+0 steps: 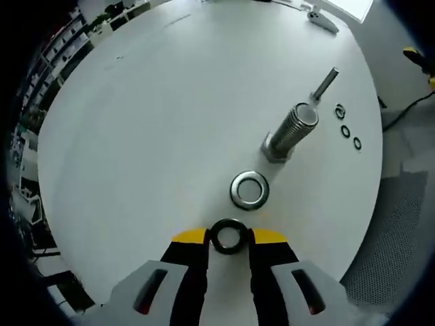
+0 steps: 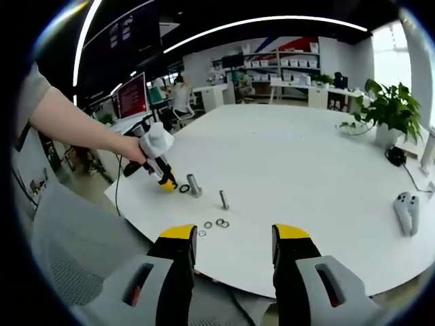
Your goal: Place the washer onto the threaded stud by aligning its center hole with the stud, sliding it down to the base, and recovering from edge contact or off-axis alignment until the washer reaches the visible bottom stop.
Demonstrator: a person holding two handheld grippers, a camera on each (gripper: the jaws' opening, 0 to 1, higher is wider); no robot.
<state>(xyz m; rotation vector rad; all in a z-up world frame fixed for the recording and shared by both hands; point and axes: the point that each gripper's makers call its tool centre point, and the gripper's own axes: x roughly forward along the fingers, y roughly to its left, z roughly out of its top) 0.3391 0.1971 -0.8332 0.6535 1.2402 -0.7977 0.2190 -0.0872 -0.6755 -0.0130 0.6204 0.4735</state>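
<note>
**Washer pinched at left jaw tips, short of the stud**

Washer — dark ring, gripped between yellow-tipped left gripper, just beside a shiny washer lying flat. Beyond, threaded stud upright on round white table; three small rings nearby. Open office, shelves, potted plant behind. Right gripper spread, holding nothing — off table edge.

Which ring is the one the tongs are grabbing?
Find the big threaded stud standing on the white round table. Just in front of it lies a shiny silver washer, and beyond that the left tongs pinch a ring. It is black, not silver, and sits between yellow tips.
</note>
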